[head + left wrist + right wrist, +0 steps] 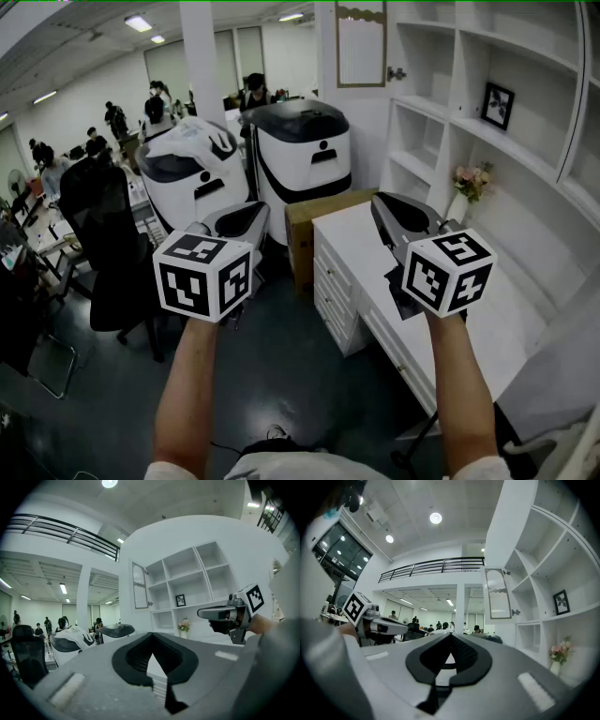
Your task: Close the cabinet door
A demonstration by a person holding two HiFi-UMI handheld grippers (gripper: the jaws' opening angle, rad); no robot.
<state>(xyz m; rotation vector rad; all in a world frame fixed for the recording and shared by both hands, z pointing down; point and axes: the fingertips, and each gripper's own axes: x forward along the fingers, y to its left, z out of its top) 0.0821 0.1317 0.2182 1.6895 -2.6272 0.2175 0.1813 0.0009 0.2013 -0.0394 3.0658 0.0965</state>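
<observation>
Left tongs (251, 214) and right tongs (382, 208): both closed tip to tip, gripping nothing, held level side by side, apparently a ready posture. Cabinet door (361, 45) hangs open ahead on the shelving (441, 103), well apart and untouched.

Two grippers (251, 216) (386, 210), one cabinet door (361, 45), two white machines (197, 164) (302, 150), one framed picture (497, 105)
</observation>
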